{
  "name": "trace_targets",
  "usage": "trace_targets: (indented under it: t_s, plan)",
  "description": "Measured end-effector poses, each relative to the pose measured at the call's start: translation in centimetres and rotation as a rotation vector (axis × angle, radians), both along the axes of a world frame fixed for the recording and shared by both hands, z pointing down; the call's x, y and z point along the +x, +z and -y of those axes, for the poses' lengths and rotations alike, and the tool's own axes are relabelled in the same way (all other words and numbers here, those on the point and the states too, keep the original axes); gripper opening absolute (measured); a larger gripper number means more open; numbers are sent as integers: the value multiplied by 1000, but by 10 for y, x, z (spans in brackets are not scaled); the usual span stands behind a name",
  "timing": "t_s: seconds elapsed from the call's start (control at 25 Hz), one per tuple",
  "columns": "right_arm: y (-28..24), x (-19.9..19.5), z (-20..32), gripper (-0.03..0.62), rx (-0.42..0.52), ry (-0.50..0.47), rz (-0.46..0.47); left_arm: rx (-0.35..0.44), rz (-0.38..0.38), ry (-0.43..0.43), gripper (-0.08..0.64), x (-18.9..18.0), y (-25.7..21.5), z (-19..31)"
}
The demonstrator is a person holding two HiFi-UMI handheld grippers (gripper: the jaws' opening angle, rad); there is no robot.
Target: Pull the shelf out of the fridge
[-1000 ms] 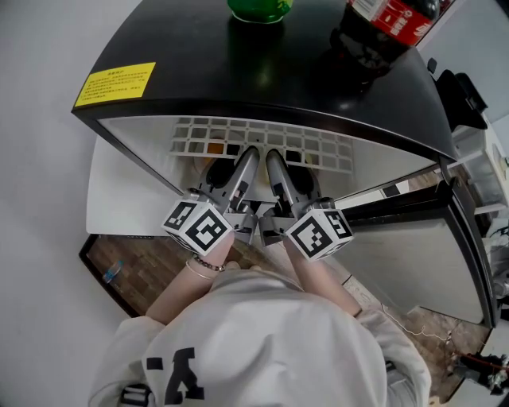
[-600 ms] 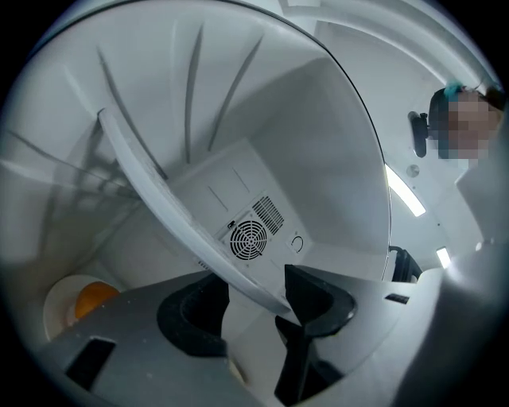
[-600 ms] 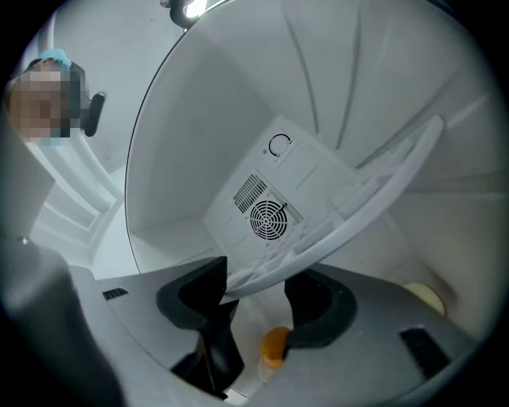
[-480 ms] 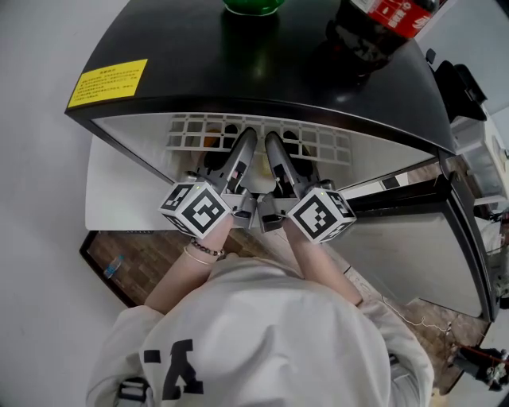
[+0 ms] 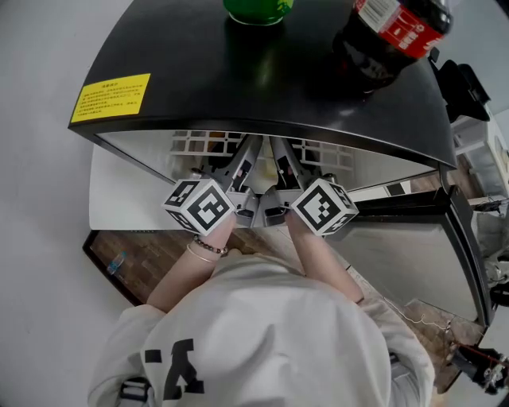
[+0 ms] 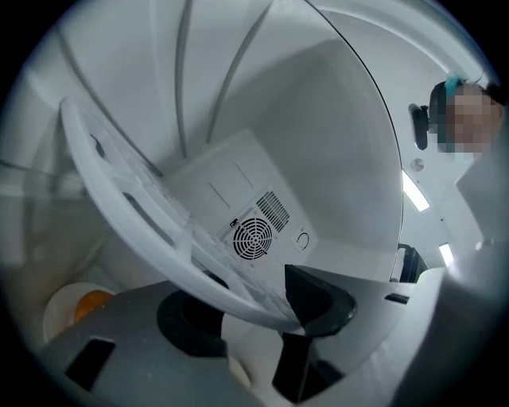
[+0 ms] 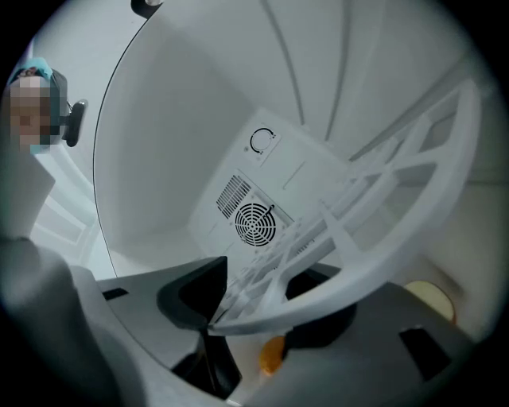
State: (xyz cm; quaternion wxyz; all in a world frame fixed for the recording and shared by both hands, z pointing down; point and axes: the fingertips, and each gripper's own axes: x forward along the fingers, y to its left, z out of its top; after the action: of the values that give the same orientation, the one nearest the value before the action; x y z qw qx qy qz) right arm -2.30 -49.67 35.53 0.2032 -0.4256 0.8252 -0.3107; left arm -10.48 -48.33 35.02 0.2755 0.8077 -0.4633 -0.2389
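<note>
The white grid shelf [image 5: 199,141] sits inside the small black-topped fridge [image 5: 262,71], with only its front strip showing under the top edge. Both grippers reach in side by side at its front rail. In the left gripper view the shelf's rim [image 6: 135,215] runs slanted between the jaws of my left gripper [image 6: 254,310], which stand wide apart. My right gripper [image 7: 254,306] has just been opening its jaws. The shelf's rim [image 7: 382,246] lies between them, its edge against the left pad [image 7: 195,298]. From above, the left gripper [image 5: 242,153] and right gripper [image 5: 282,153] are half hidden under the fridge top.
A cola bottle [image 5: 394,32] and a green object [image 5: 256,8] stand on the fridge top, near a yellow label [image 5: 110,95]. The open door [image 5: 413,254] hangs at the right. A fan vent [image 6: 253,237] marks the back wall. Something orange [image 6: 87,306] lies below the shelf.
Both grippers have slid further into the fridge, so their fingers now lie under the top edge. Less of the shelf shows from above.
</note>
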Motion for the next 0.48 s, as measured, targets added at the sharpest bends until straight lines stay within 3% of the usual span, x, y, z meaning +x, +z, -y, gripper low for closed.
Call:
trace_targets:
  t_s: [0.48]
  plan:
    - [4, 3, -1, 204, -51, 25, -15, -41, 34, -19, 202, 0, 2, 3]
